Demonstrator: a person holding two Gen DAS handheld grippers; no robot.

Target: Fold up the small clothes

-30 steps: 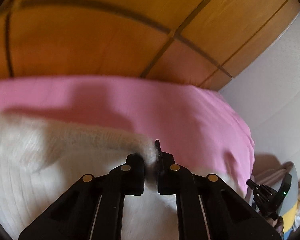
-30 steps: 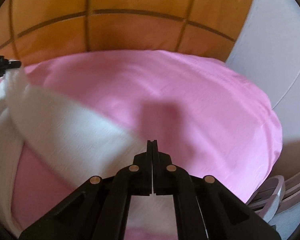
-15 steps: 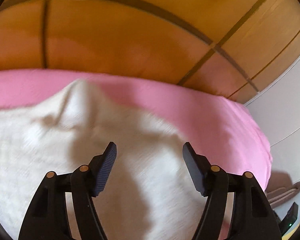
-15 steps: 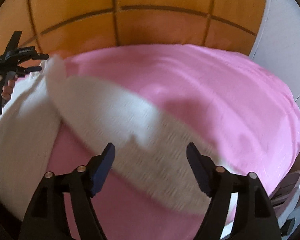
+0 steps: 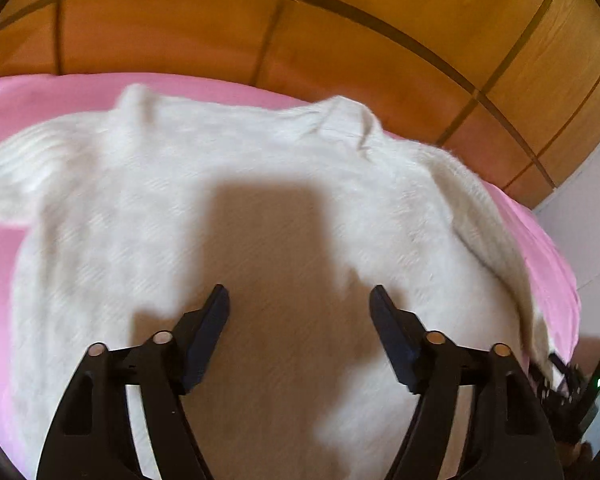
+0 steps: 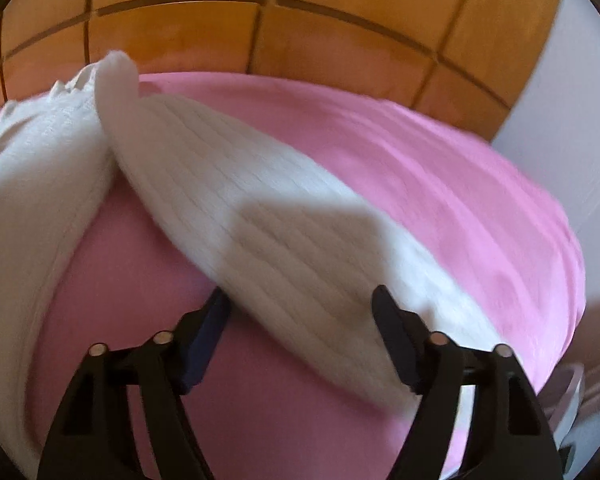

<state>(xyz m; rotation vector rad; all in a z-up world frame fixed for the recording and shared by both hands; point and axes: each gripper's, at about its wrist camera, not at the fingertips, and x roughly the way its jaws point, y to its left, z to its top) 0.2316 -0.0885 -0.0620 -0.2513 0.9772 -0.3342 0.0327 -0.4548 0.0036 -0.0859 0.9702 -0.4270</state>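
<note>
Where motion blurs it, sweater [image 5: 228, 184] edges smear.

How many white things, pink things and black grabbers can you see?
White: 1, the sweater
Pink: 1, the sheet
Black: 2, the left gripper and the right gripper
Total: 4

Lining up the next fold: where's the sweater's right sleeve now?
In the right wrist view, the sleeve lies diagonally on the pink sheet, its end between the right gripper's open jaws.
</note>
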